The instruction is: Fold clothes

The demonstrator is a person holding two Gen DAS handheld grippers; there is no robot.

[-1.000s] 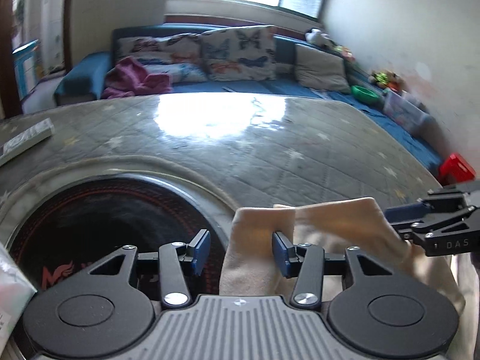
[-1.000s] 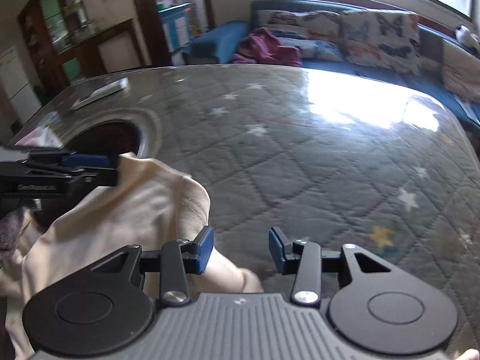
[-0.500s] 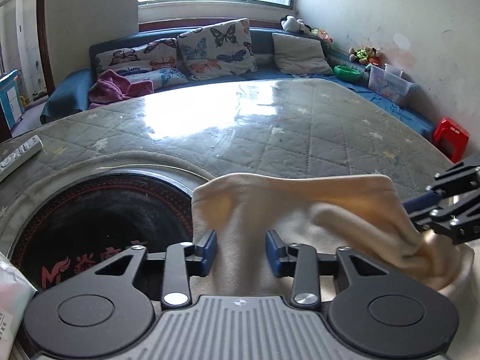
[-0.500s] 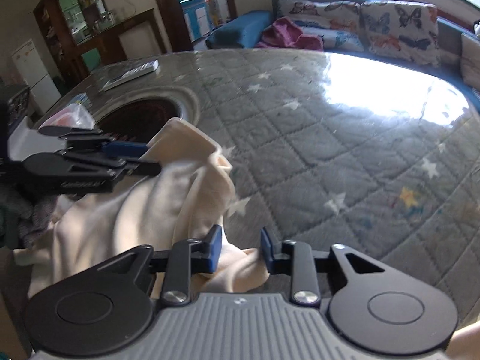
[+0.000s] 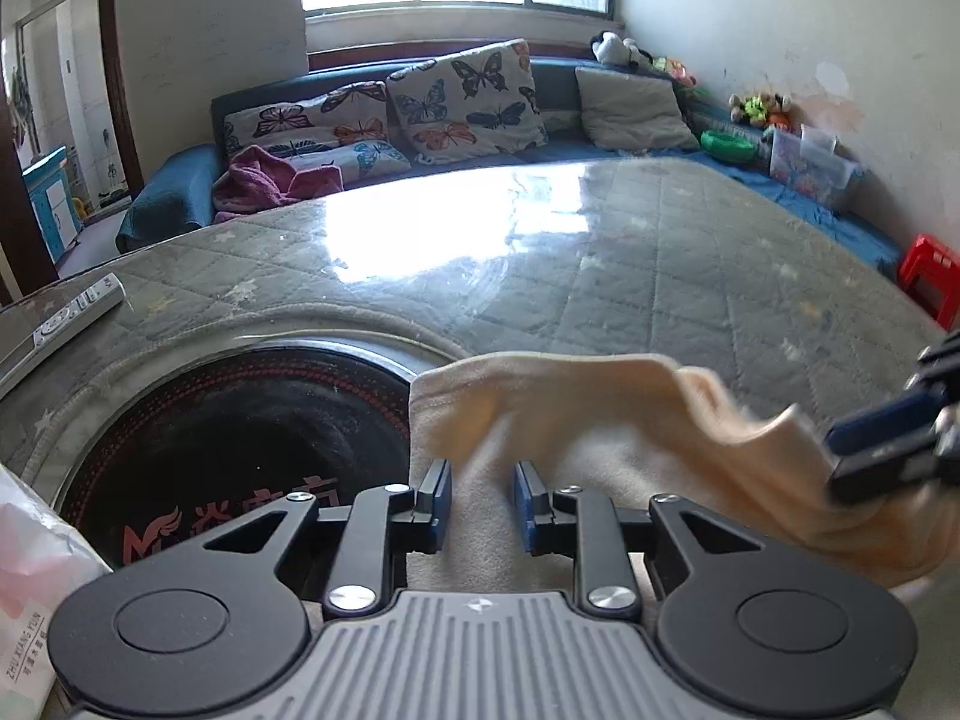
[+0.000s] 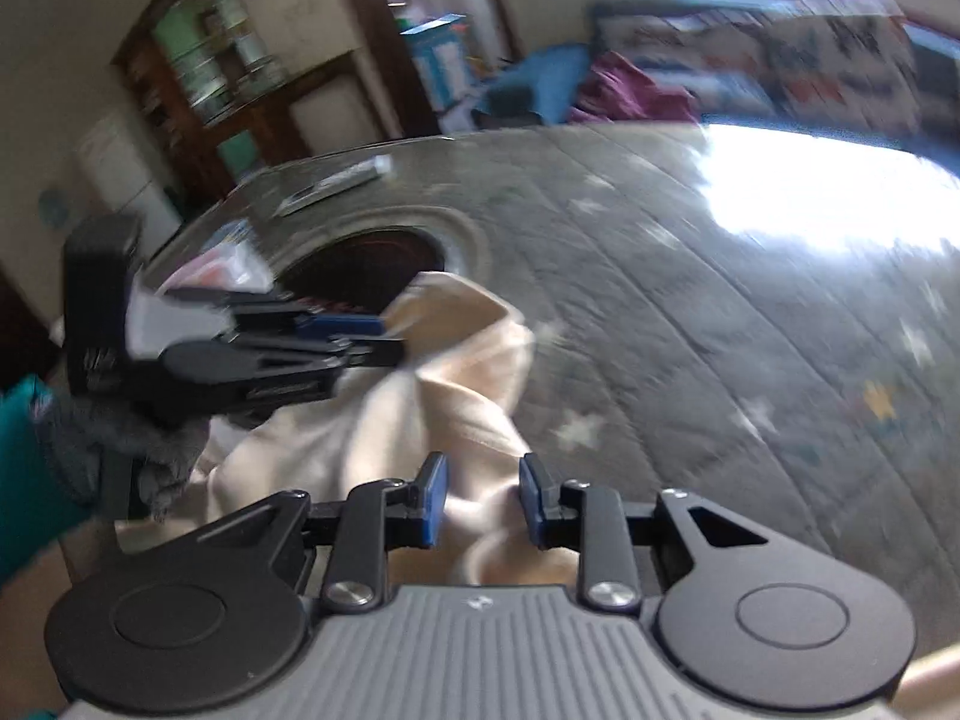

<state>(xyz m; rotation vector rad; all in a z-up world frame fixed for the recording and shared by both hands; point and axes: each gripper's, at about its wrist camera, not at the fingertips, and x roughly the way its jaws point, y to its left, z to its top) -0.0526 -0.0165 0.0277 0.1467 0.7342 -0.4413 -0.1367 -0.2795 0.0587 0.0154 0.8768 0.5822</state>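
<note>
Step in hand: lifting the cream garment (image 5: 630,420) by two points, ahead of spreading it.

Left gripper (image 5: 480,501) has just closed in; cloth runs between its blue pads, apparently pinched.

Right gripper (image 6: 477,495) likewise, pinching a bunched fold.

Garment hangs between both, above the quilted table cover (image 5: 630,264).

Beyond the left gripper: dark round inset (image 5: 240,420).

Next, judged: draw the grippers apart, lay the cloth flat.

"ZHU XIANG YUN" is printed on the white plastic packet (image 5: 36,618) at 8 o'clock in the left wrist view. Red lettering on the dark round panel (image 5: 240,420) at 9 o'clock cannot be read.
</note>
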